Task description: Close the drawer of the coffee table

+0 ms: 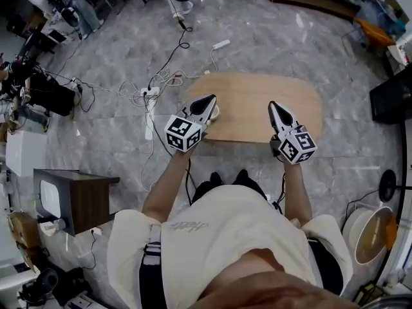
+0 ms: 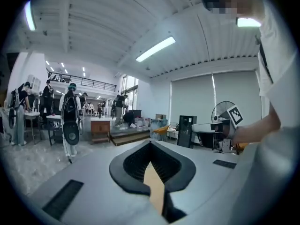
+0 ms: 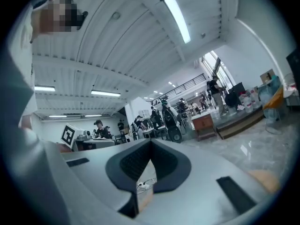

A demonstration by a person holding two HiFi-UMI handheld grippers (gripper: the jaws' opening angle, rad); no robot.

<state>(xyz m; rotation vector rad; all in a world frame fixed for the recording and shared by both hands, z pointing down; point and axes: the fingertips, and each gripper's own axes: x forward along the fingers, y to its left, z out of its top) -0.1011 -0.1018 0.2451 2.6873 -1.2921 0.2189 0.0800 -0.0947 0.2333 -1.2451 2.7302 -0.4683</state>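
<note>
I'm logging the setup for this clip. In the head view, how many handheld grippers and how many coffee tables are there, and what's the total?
Grippers: 2, the left gripper and the right gripper
Wooden coffee table: 1
Total: 3

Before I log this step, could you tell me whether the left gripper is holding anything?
No, the fingers of the left gripper meet at the tips with nothing between them.

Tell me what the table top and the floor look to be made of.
Table top: wood or wood-look laminate, judging by its even light-tan colour and matte face; grain too faint to settle it. Floor: polished stone or marble-look tile, grey with pale veins, seam lines and light glare.
</note>
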